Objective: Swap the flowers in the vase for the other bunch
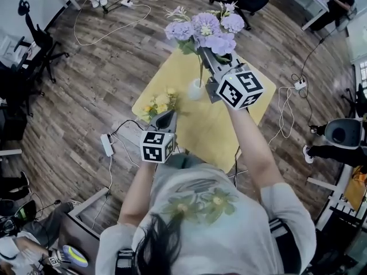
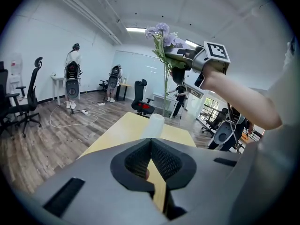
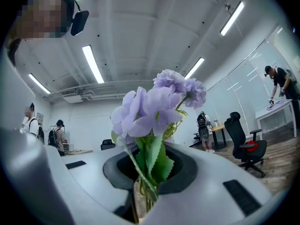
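1. Head view: my right tool is clenched on the stems of the lilac-purple flower bunch with green leaves. The bunch stands upright with its heads up, and its stems run down to the small white vase mid yellow tabletop. I cannot tell if the stem ends are inside. The small yellow flower bunch lies by the tabletop's left corner, just ahead of my left tool, the nearer one.
2. Left gripper view: the left tool is pinched together on nothing, and the vase is straight ahead.
3. Right gripper view: stems and leaves are pinched between the pads, with the blooms pointing away.

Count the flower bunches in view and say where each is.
2. The purple bunch is in the right gripper, above the table; the yellow bunch lies on the table by the left gripper. None looks hidden.
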Motion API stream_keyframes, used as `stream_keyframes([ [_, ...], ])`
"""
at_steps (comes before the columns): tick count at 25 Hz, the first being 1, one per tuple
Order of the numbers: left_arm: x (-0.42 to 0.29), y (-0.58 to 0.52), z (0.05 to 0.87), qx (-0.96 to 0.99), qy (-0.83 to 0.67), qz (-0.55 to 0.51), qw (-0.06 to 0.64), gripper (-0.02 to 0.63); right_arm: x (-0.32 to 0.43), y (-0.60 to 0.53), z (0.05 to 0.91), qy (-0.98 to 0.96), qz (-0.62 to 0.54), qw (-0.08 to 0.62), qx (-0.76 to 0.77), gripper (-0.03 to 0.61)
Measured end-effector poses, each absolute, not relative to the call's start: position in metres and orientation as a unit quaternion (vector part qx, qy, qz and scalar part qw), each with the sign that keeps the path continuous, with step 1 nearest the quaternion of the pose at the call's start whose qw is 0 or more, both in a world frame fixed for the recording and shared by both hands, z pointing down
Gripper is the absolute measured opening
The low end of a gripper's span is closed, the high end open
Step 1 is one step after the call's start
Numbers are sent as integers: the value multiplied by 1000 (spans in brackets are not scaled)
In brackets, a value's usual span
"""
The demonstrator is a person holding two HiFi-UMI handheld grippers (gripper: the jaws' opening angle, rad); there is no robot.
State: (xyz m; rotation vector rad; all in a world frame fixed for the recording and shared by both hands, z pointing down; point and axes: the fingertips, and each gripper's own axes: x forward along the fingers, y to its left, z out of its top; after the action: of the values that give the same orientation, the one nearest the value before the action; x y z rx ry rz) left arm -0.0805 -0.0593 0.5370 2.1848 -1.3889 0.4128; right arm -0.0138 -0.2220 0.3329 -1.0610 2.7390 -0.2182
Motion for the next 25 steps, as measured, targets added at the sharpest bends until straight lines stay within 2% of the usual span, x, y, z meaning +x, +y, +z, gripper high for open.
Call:
stream_keyframes([
  [13, -124, -71, 533, 790, -527, 150, 277, 18, -48, -238, 367, 925, -93, 91, -358, 80],
  [25, -126, -73, 535, 791, -522, 153, 281, 18, -55, -216, 455, 924, -143, 4, -355, 80],
])
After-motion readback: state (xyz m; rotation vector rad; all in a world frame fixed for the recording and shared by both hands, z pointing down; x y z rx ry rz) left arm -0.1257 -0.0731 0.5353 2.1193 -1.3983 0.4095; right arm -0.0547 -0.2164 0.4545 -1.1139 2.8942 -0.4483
